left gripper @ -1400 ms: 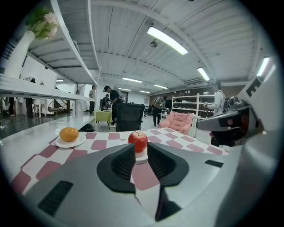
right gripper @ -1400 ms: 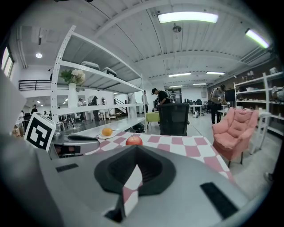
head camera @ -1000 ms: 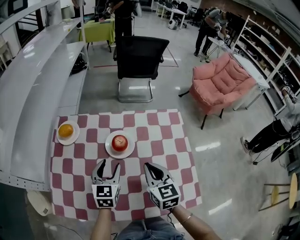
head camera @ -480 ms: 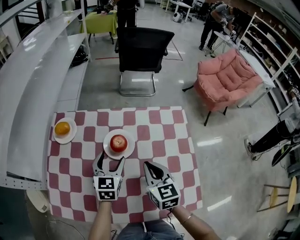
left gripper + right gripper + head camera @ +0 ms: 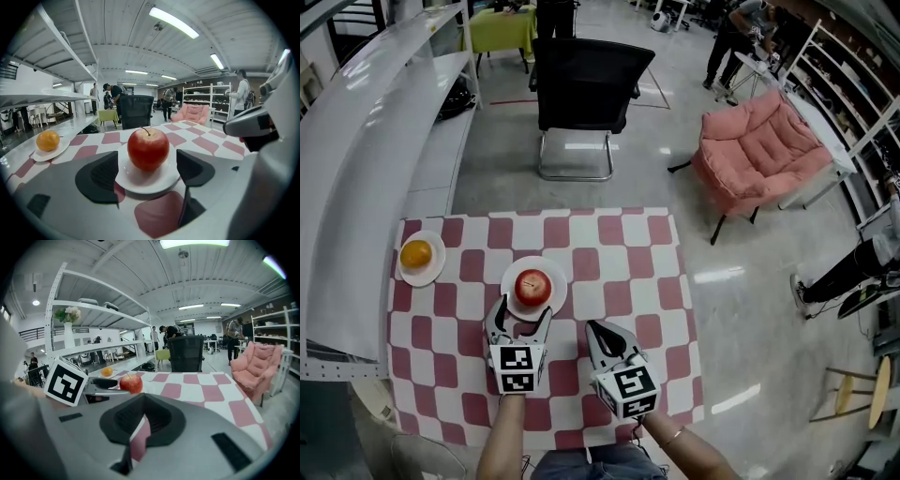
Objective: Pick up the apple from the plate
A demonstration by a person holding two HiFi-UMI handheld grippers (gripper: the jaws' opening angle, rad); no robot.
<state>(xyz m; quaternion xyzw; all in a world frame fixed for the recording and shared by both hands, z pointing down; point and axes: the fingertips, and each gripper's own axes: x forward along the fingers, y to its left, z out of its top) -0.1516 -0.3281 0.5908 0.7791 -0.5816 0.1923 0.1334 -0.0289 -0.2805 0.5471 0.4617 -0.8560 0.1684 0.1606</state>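
Lining up your left gripper (image 5: 520,314) on the apple (image 5: 533,286)
Its jaws are opening, standing wide, gripping nothing; the apple sits on the white plate (image 5: 557,292) just ahead of the tips. Your right gripper (image 5: 602,336) hangs beside it, jaws together, empty. Expect firm, smooth, rollable fruit: close across its widest middle, gently, to avoid bruising.

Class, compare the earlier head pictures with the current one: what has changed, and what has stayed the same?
The left tongs moved forward to the near rim of the plate, their jaws opening. They now flank that rim without touching the apple. Nothing was grasped or released. The right tongs stay shut and empty, and the apple and the orange have not moved.
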